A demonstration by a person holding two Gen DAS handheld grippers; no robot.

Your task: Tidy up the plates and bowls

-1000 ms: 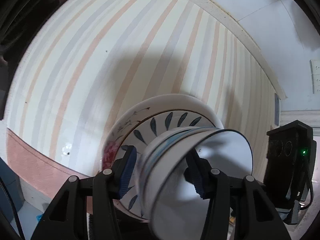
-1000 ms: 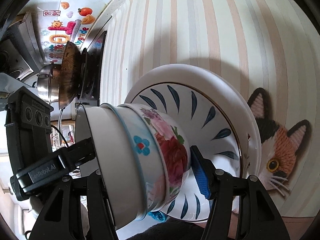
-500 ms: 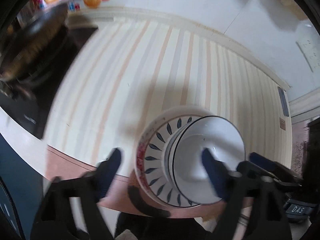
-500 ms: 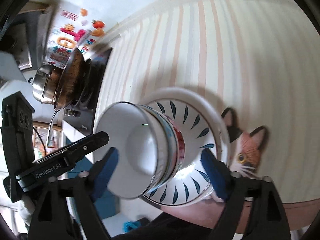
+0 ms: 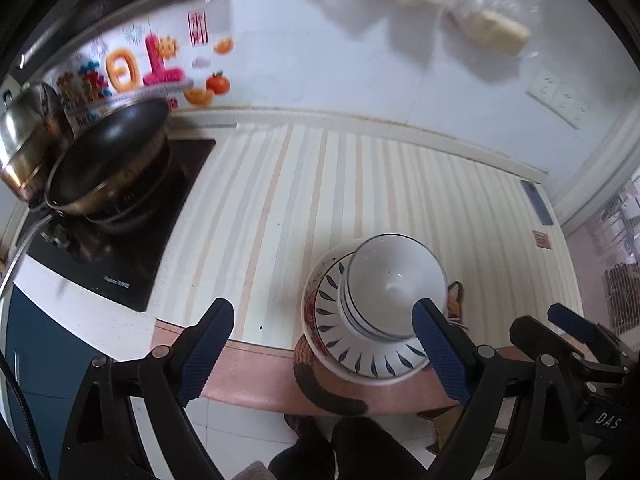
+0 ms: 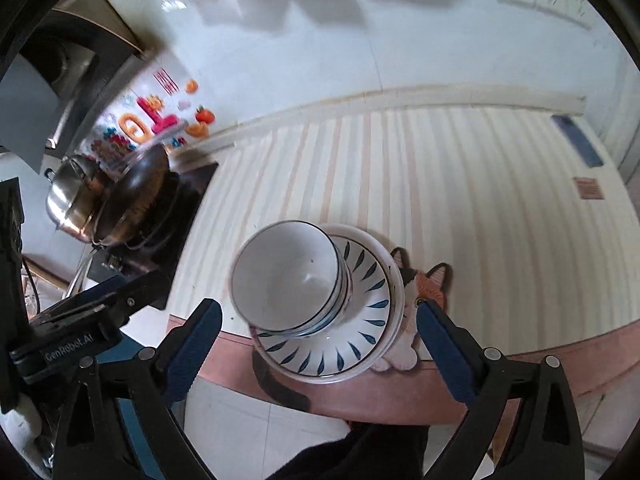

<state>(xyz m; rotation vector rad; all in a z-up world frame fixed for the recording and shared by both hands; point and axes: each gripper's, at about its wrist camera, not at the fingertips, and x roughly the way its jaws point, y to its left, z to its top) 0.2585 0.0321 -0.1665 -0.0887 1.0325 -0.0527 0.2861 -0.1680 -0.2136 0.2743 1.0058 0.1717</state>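
A stack of white bowls (image 5: pixel 394 284) with blue rims stands on a plate with blue leaf marks (image 5: pixel 340 340), which rests on other plates near the counter's front edge. The same bowls (image 6: pixel 288 276) and plate (image 6: pixel 360 320) show in the right wrist view. My left gripper (image 5: pixel 324 352) is open and empty, held above and in front of the stack. My right gripper (image 6: pixel 320 344) is open and empty too, above the stack. Each gripper shows at the edge of the other's view.
The plates sit on a striped mat (image 6: pixel 460 200) with a cat picture (image 6: pixel 424 288). A black stove (image 5: pixel 120 232) with a wok (image 5: pixel 108 168) and a steel pot (image 5: pixel 24 144) stands at the left. A tiled wall (image 5: pixel 360 60) lies behind.
Both grippers have let go of the bowl stack, opened wide and pulled up and back. The bowls now stand alone on the plates.
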